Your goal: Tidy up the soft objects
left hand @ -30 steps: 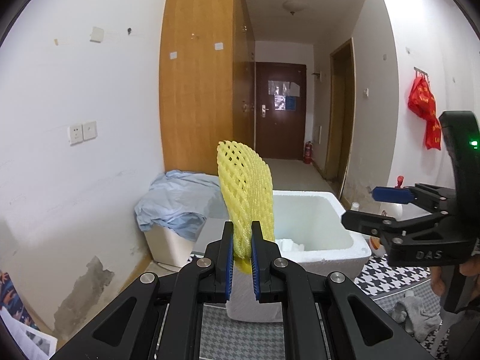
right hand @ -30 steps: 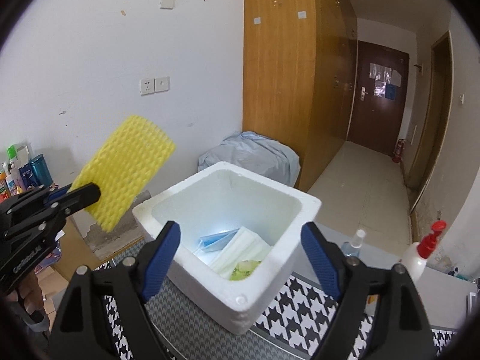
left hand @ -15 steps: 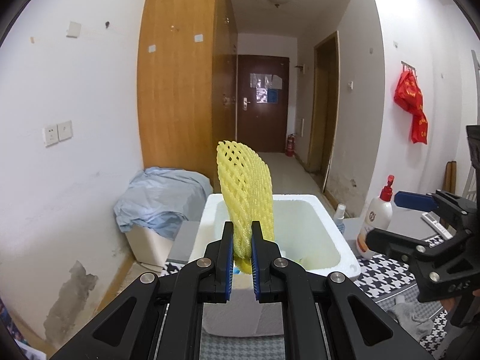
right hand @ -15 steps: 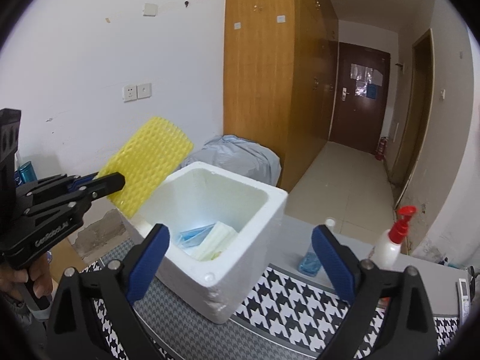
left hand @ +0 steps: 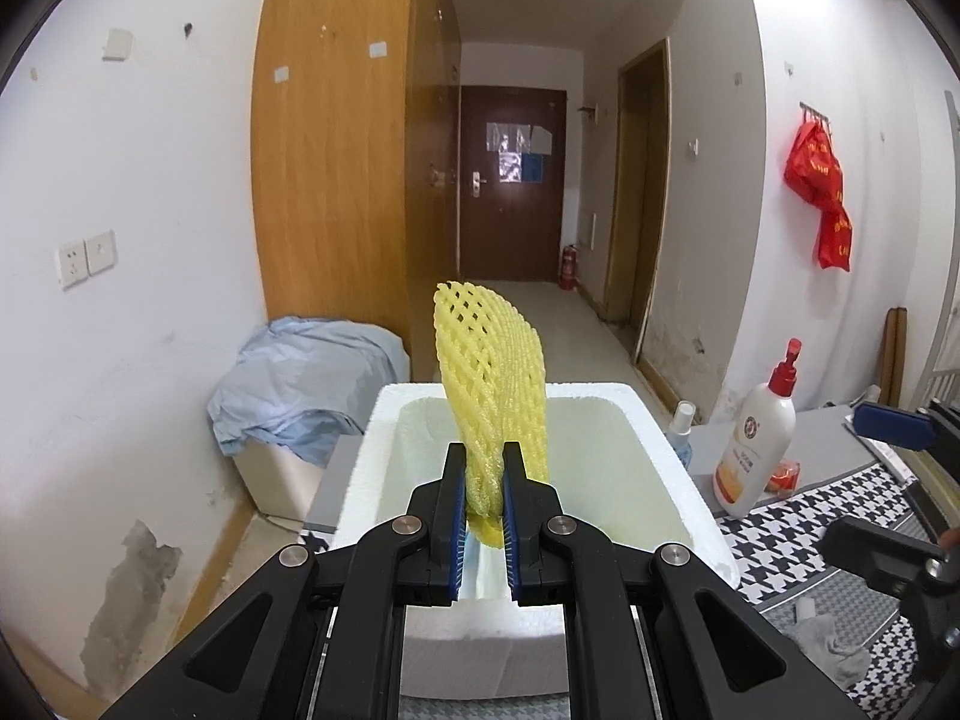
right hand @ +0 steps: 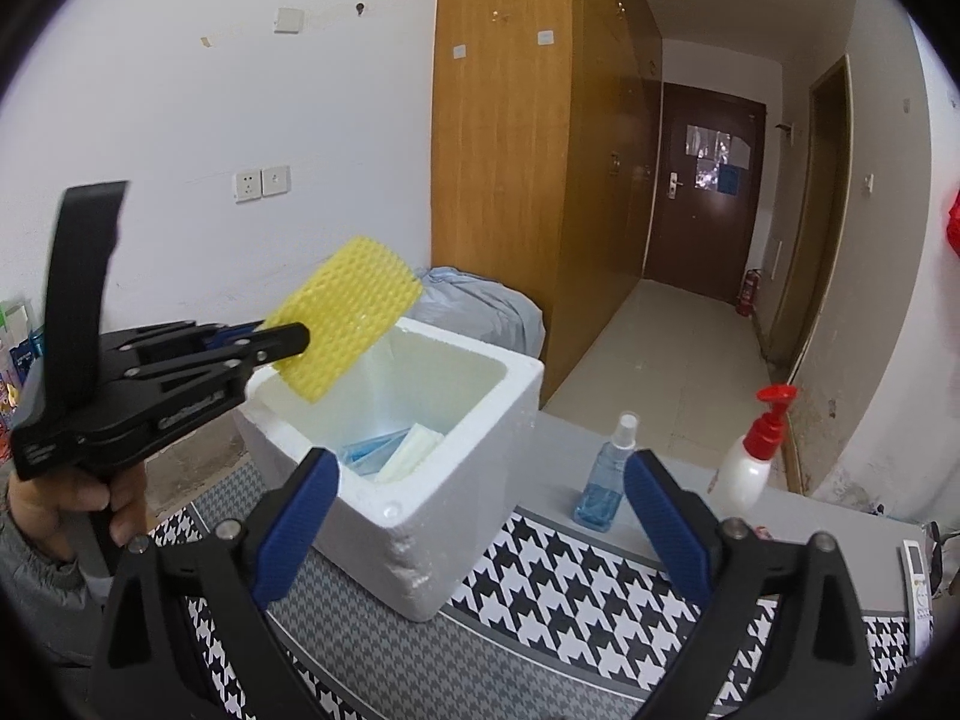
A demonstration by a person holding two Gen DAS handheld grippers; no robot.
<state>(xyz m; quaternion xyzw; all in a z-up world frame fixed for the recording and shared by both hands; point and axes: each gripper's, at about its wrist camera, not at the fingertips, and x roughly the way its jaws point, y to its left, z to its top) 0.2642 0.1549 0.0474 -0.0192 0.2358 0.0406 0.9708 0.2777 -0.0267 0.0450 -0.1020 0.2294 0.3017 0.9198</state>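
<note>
The left gripper is clamped on the lower end of a yellow foam net, its blue pads squeezing the mesh flat while the rest of the net stands upright above the fingers. In the left wrist view the net sits in the centre of the frame, over the open white foam box. From the right wrist view the same net appears at centre left, tilted, its lower corner over the near left rim of the box, held there by the left gripper (a hand grips its handle at the lower left edge).

The right gripper stands wide, with nothing between its blue fingers; it frames the near corner of the box. In the left wrist view only its blue tip shows, at the right edge.

Inside the box lie blue and white face masks, low against the near wall. The box rests on a worktop covered by a black-and-white houndstooth cloth. To the right of the box stand a small blue spray bottle and, further right, a white pump bottle with a red top. A grey rag lies on the cloth at the lower right of the left wrist view.
</note>
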